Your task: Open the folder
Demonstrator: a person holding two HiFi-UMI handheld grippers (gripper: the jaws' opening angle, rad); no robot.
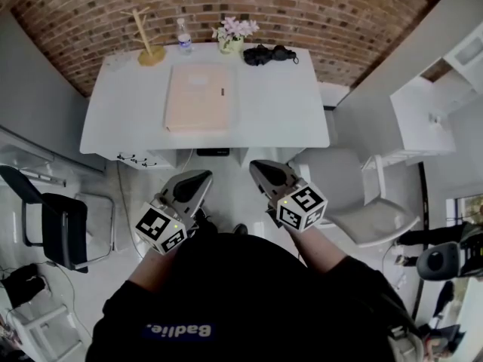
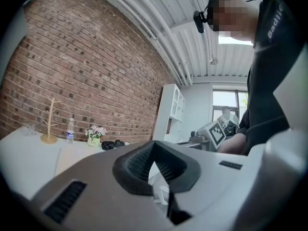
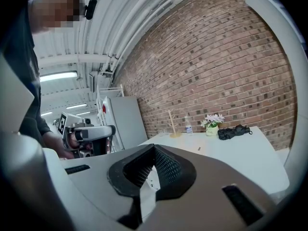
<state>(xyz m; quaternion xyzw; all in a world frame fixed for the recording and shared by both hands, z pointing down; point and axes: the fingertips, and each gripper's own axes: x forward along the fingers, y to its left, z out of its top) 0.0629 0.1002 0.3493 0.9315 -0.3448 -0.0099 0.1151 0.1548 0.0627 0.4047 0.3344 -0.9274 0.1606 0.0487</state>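
I count two grippers, one folder, one table. My left gripper (image 1: 198, 179) has its jaws pressed together, empty. The pale peach folder (image 1: 198, 96) lies closed and flat mid-table (image 1: 279, 108), well beyond both grippers; a dark mark near its right edge is too small to identify. My right gripper (image 1: 262, 170) has its jaws together too, holding nothing.

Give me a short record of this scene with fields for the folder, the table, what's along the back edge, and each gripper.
Folder: pink folder, closed, lying flat mid-table
Table: white table against a brick wall
Back edge: wooden stand, water bottle, flower pot, black item
Left: left gripper shut, empty, short of the table
Right: right gripper shut, empty, short of the table
Progress: folder untouched
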